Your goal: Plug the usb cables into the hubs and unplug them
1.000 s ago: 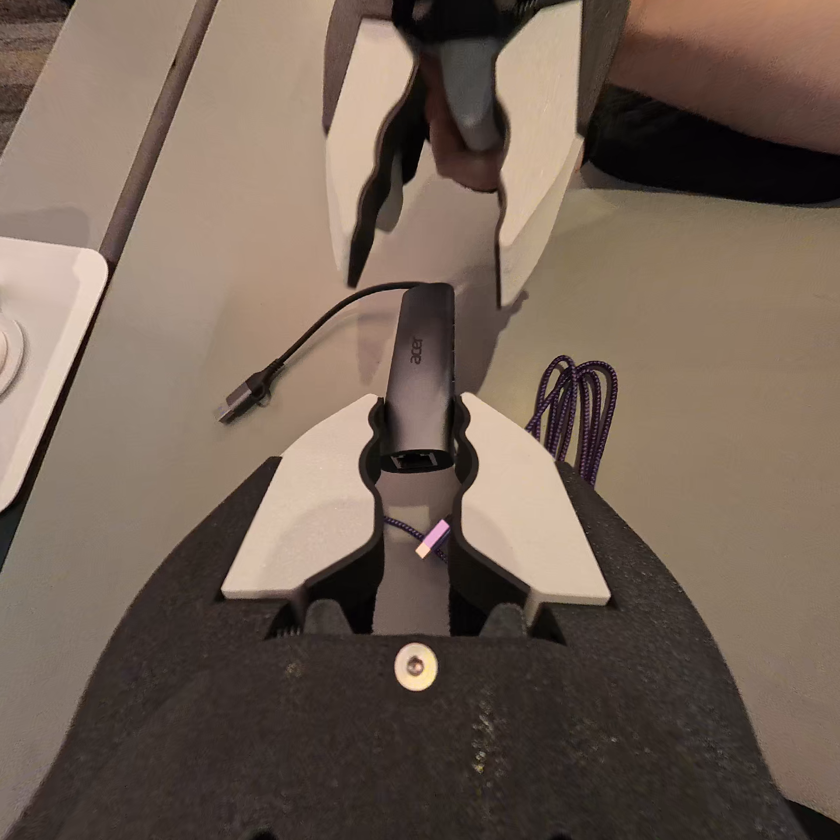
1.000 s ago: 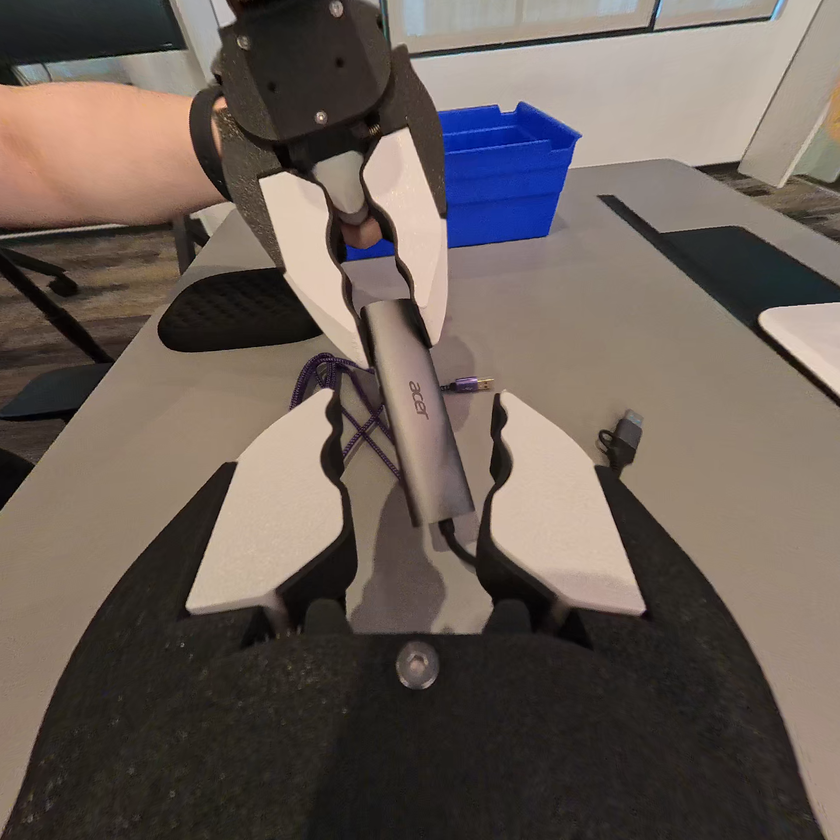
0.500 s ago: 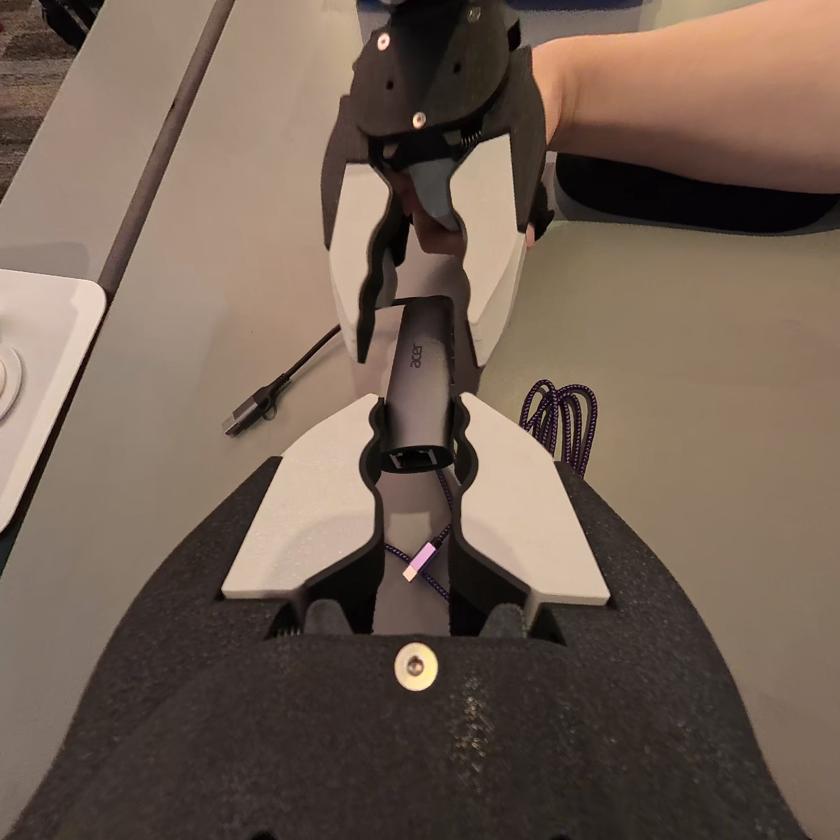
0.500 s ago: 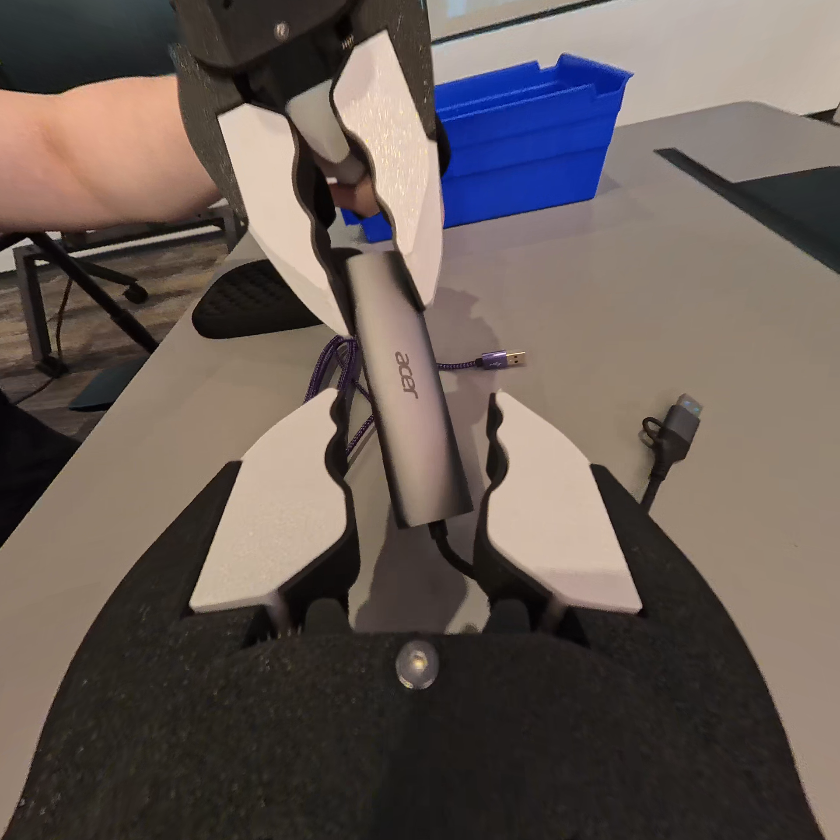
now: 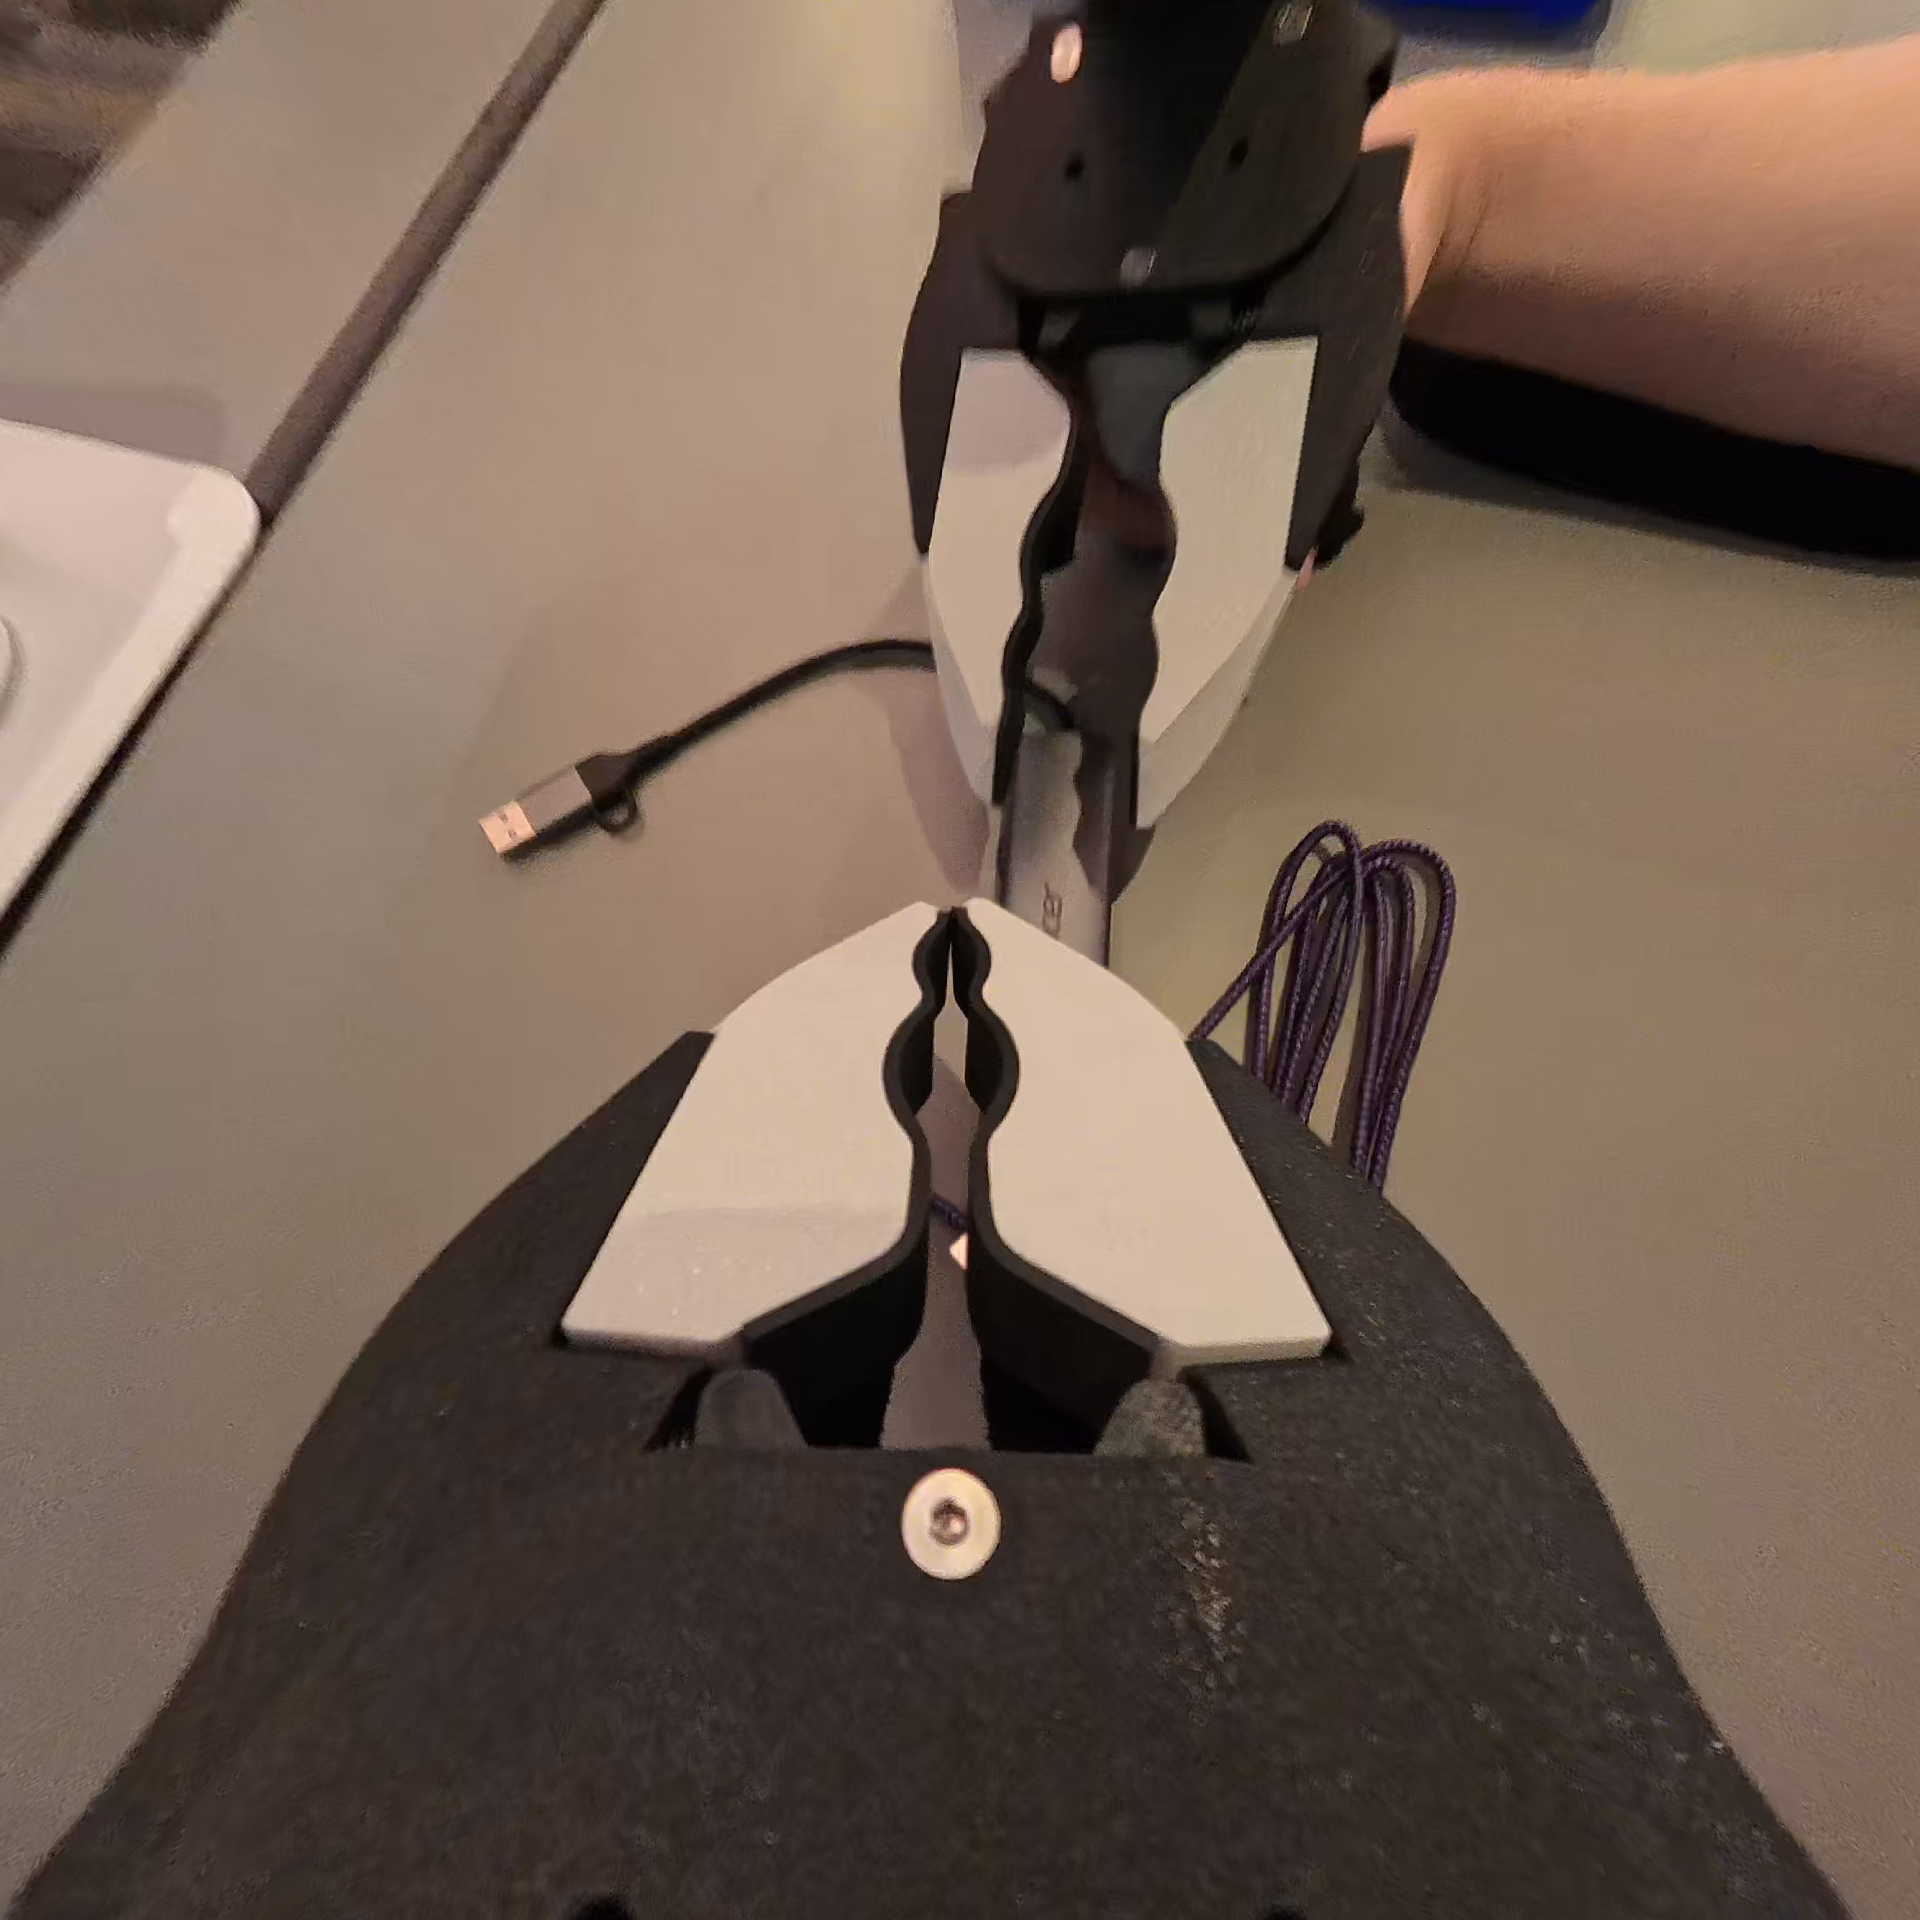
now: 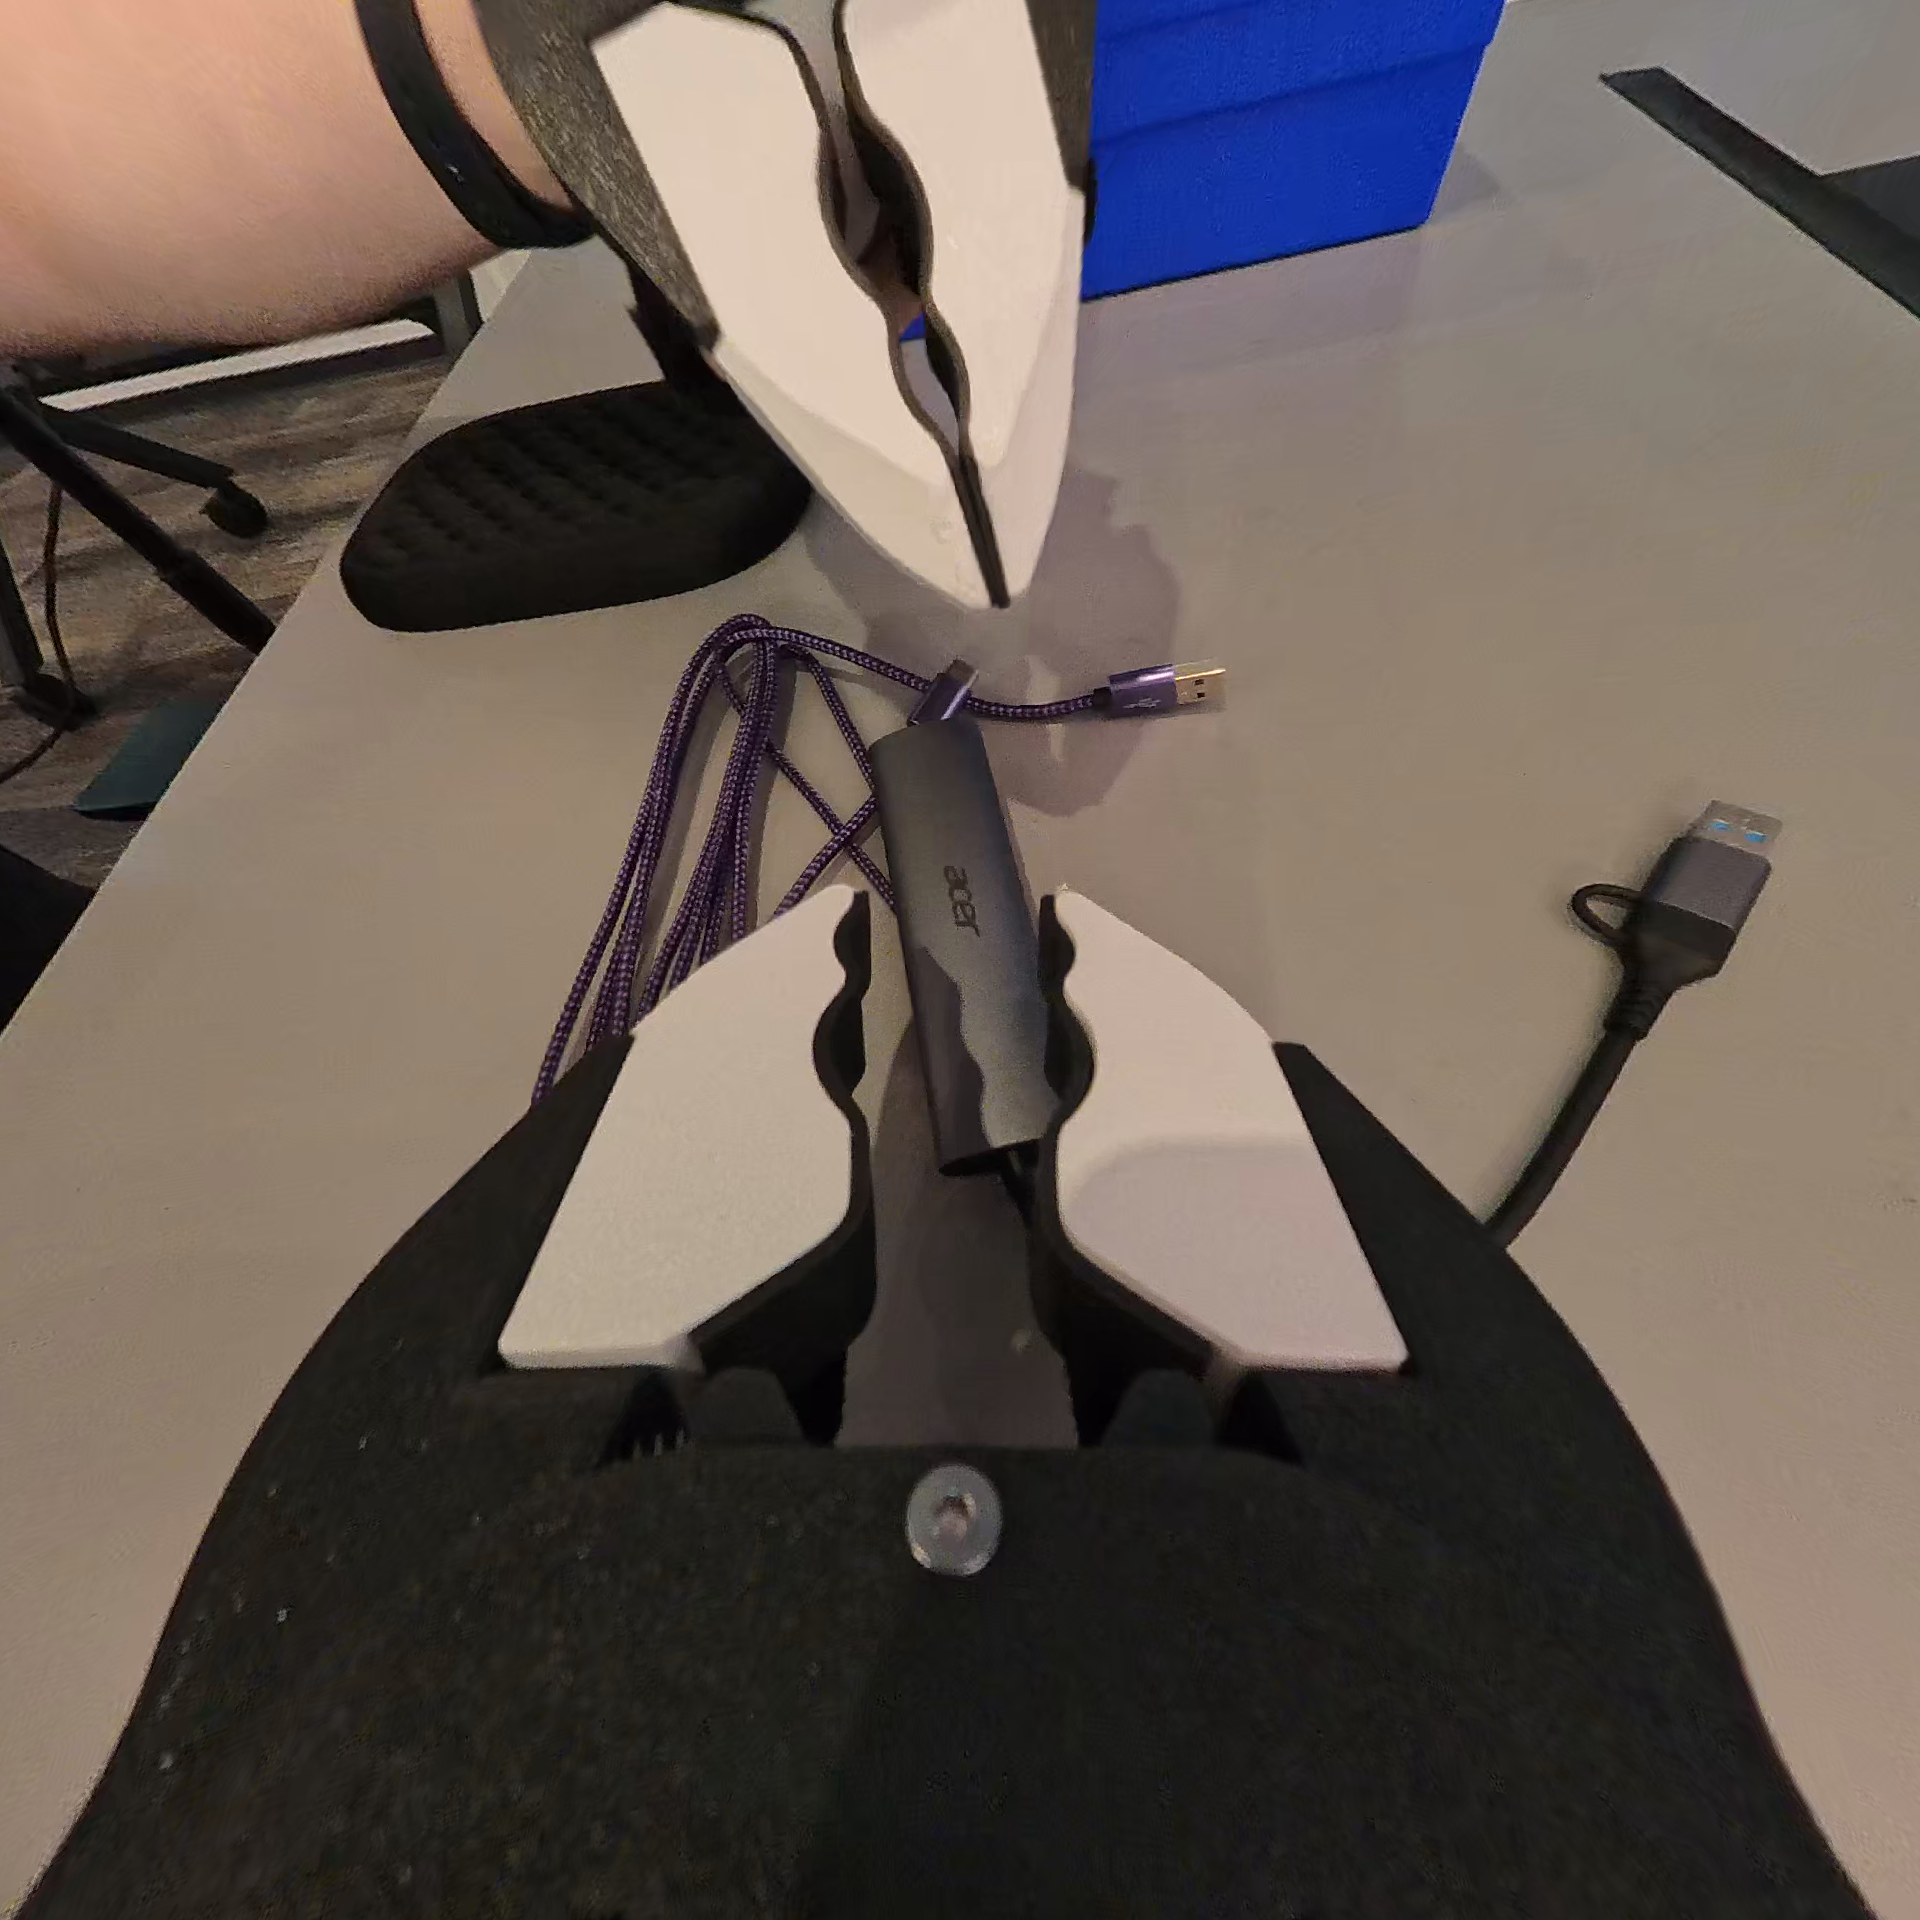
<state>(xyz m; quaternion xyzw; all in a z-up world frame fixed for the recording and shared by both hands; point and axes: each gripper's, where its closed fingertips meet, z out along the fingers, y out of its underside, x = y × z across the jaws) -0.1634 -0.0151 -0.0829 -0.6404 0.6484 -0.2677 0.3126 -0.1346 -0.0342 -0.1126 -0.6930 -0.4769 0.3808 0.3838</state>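
The left wrist view was dim and warm-toned, the grey table point(image 5: 623, 436) tinted beige; the right wrist view was cooler and brighter, its table point(image 6: 1455, 540) lit evenly from above. Motion blur softened the right gripper point(image 5: 1070, 821) and the forearm point(image 5: 1662, 270) in the left view; the left gripper point(image 6: 987, 582) was slightly smeared in the right view, casting a soft, broken shadow on the table beneath it. Wide-angle distortion bent the edges of both pictures; the white tray point(image 5: 94, 623) at the left border was out of focus; the blue bin point(image 6: 1278, 156) kept strong colour without glare.
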